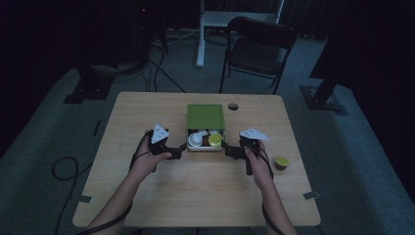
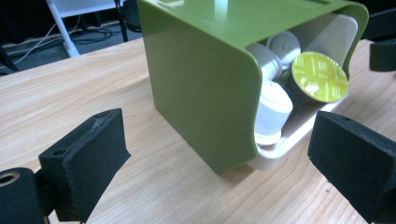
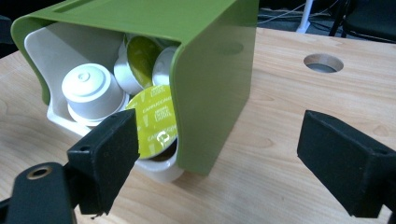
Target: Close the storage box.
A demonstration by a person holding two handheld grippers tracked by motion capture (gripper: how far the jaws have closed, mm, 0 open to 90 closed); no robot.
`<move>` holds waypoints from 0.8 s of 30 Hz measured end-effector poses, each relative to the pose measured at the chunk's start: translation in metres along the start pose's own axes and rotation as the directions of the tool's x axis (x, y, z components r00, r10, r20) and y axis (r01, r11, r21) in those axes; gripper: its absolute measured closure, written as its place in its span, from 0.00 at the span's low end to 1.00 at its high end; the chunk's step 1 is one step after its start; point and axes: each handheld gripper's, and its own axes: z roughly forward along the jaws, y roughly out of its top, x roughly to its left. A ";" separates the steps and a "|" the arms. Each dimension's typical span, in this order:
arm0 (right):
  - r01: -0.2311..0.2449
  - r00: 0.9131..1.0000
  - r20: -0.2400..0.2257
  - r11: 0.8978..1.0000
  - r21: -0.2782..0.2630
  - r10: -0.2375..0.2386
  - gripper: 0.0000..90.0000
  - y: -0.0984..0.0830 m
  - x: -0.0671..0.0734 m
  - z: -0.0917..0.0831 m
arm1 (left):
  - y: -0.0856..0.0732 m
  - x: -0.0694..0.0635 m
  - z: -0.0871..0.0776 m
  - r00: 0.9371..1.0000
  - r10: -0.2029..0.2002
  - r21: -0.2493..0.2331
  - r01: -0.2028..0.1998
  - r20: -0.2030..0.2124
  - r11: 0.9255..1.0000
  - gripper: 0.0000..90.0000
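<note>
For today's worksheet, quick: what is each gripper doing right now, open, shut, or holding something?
Left gripper: open, holding nothing, beside the green box.
Right gripper: open, holding nothing, at the box's other side.

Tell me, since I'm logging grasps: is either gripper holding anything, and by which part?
Nothing is held. Both the left gripper and right gripper are open beside the green box.

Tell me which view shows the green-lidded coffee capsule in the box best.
The left gripper view: the green-lidded capsule faces the camera, unobstructed. In the right gripper view a finger partly covers it; the high view shows it small and dim.
</note>
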 end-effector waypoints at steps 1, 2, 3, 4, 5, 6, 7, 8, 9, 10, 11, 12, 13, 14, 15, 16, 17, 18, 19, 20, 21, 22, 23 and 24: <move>-0.002 1.000 0.000 1.000 0.002 0.002 0.14 -0.001 0.000 -0.001 | -0.001 -0.001 0.000 1.000 -0.002 0.002 0.002 0.003 1.000 0.05; 0.001 1.000 0.002 1.000 0.002 -0.001 0.14 -0.002 -0.001 -0.003 | -0.002 -0.002 -0.001 1.000 -0.002 0.006 0.002 0.007 1.000 0.05; 0.004 1.000 0.004 1.000 0.003 -0.004 0.14 -0.004 -0.001 -0.004 | -0.003 -0.003 -0.002 1.000 0.002 0.010 -0.002 0.012 1.000 0.05; 0.002 1.000 0.006 1.000 0.006 -0.002 0.14 -0.005 -0.002 -0.006 | -0.004 -0.003 -0.002 1.000 0.005 0.014 -0.005 0.012 1.000 0.05; 0.001 1.000 0.009 1.000 0.006 -0.001 0.14 -0.006 -0.002 -0.007 | -0.005 -0.003 -0.003 1.000 0.002 0.012 -0.002 0.008 1.000 0.05; 0.001 1.000 0.010 1.000 0.006 -0.001 0.14 -0.007 -0.003 -0.009 | -0.006 -0.003 -0.004 1.000 -0.010 0.012 0.010 0.007 1.000 0.05; 0.001 1.000 0.013 1.000 0.005 -0.001 0.14 -0.008 -0.004 -0.010 | -0.008 -0.002 -0.005 1.000 -0.022 0.012 0.022 0.007 1.000 0.05; -0.001 1.000 0.018 1.000 0.005 0.001 0.14 -0.010 -0.005 -0.012 | -0.009 -0.002 -0.005 1.000 -0.022 0.014 0.022 0.005 1.000 0.05; -0.004 1.000 0.020 1.000 0.004 0.004 0.14 -0.011 -0.006 -0.013 | -0.010 -0.001 -0.006 1.000 -0.015 0.018 0.015 0.002 1.000 0.05; -0.004 1.000 0.020 1.000 0.004 0.004 0.14 -0.011 -0.006 -0.013 | -0.010 -0.001 -0.006 1.000 -0.015 0.018 0.015 0.002 1.000 0.05; -0.006 1.000 0.020 1.000 0.004 0.006 0.14 -0.012 -0.006 -0.015 | -0.013 -0.001 -0.008 1.000 -0.015 0.027 0.015 0.000 1.000 0.05; -0.004 1.000 0.022 1.000 0.010 0.003 0.14 -0.015 -0.007 -0.018 | -0.015 0.000 -0.009 1.000 -0.020 0.027 0.020 0.001 0.999 0.05; 0.000 1.000 0.024 1.000 0.013 -0.001 0.14 -0.017 -0.008 -0.019 | -0.017 0.001 -0.011 1.000 -0.020 0.033 0.020 -0.001 0.999 0.05; 0.000 1.000 0.024 1.000 0.016 0.000 0.14 -0.018 -0.009 -0.021 | -0.019 0.001 -0.012 1.000 -0.018 0.038 0.018 -0.003 0.999 0.05; -0.003 1.000 0.027 1.000 0.017 0.002 0.14 -0.020 -0.010 -0.022 | -0.021 0.002 -0.013 1.000 -0.018 0.043 0.018 -0.003 0.999 0.05; -0.004 1.000 0.031 1.000 0.018 0.003 0.14 -0.021 -0.011 -0.024 | -0.022 0.002 -0.014 1.000 -0.018 0.047 0.018 -0.003 0.999 0.05; -0.004 0.999 0.032 1.000 0.018 0.003 0.14 -0.022 -0.011 -0.025 | -0.024 0.003 -0.015 1.000 -0.017 0.050 0.017 -0.005 0.999 0.05; -0.004 0.999 0.032 1.000 0.017 0.003 0.14 -0.024 -0.012 -0.026 | -0.025 0.003 -0.016 1.000 -0.017 0.051 0.017 -0.008 0.999 0.05; -0.004 0.999 0.032 1.000 0.020 0.004 0.14 -0.025 -0.013 -0.028 | -0.027 0.003 -0.017 1.000 -0.017 0.055 0.017 -0.007 0.998 0.05; -0.002 0.999 0.033 1.000 0.022 0.001 0.14 -0.027 -0.014 -0.029 | -0.028 0.004 -0.017 1.000 -0.017 0.059 0.018 -0.007 0.998 0.05; -0.004 0.999 0.032 1.000 0.024 0.003 0.14 -0.028 -0.014 -0.031 | -0.030 0.004 -0.018 1.000 -0.021 0.061 0.021 -0.010 0.998 0.05; -0.009 0.999 0.035 1.000 0.019 0.008 0.14 -0.030 -0.015 -0.032 | -0.032 0.005 -0.018 1.000 -0.026 0.062 0.027 -0.011 0.998 0.05; -0.012 0.999 0.037 1.000 0.018 0.011 0.14 -0.031 -0.016 -0.034 | -0.033 0.005 -0.019 1.000 -0.027 0.066 0.028 -0.012 0.997 0.05; -0.011 0.999 0.038 1.000 0.021 0.011 0.14 -0.032 -0.016 -0.036 | -0.035 0.005 -0.019 0.999 -0.032 0.071 0.033 -0.013 0.997 0.05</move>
